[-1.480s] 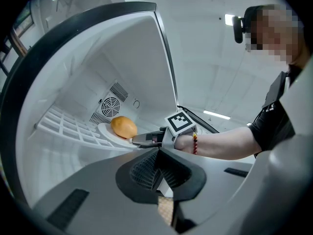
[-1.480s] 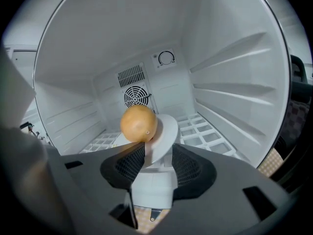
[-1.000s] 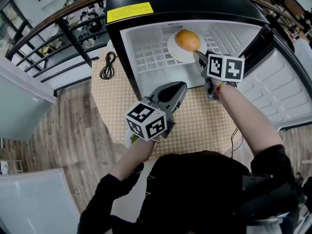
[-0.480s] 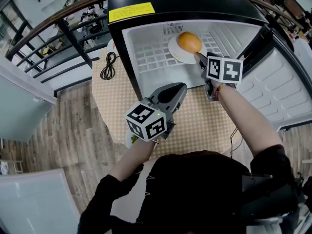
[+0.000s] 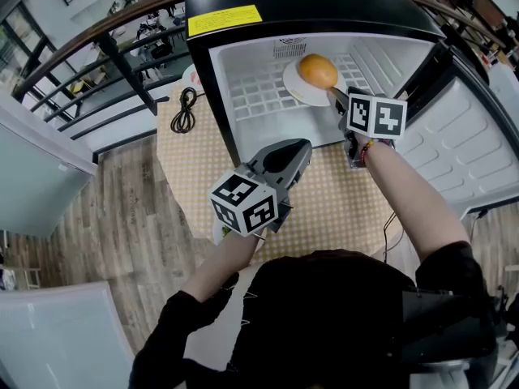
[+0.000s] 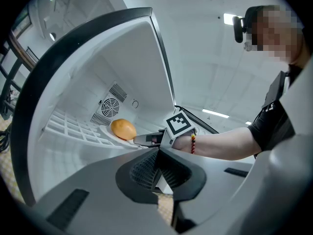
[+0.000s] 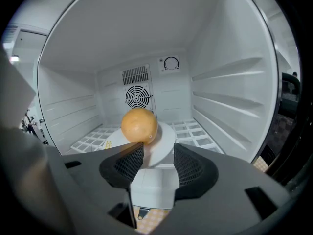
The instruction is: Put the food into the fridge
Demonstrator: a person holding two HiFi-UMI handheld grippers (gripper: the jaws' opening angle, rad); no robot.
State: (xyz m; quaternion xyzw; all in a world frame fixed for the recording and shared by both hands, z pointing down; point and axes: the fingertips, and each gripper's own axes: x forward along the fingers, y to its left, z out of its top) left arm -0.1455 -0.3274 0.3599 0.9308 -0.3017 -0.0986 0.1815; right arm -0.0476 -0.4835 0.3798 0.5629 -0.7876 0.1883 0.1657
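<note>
The fridge [image 5: 340, 2] stands open on the surface [image 5: 340, 205], taking up the upper centre of the head view. Its door [image 5: 474, 148] is swung out to the right of the frame.

**Task item**
- 1 orange [image 5: 318, 71] lies on 1 white plate [image 5: 295, 92].
- The plate is inside the fridge, on the white grid shelf [image 5: 251, 96], toward the back and right of centre.
- In the right gripper view the orange sits on the left part of the plate, in front of the round fan grille [image 7: 138, 97] on the back wall.

**Right gripper**
- The right gripper [image 5: 334, 97] reaches into the fridge opening, directly below the plate in the head view.
- Its 2 jaws are spread.
- The near rim of the plate lies in the gap between them, and the orange shows just above the left jaw.
- Whether the pads touch the rim cannot be determined.

**Left gripper**
- The left gripper [image 5: 296, 148] is outside the fridge, near the centre of the head view, above the surface and just in front of the opening.
- Its 2 jaws are pressed together with nothing between them.
- It points toward the fridge interior, and its own view shows the right gripper, the plate and the orange beyond its tips.

**Other items**
- 1 coiled black cable [image 5: 185, 110] lies on the surface to the left of the fridge.
</note>
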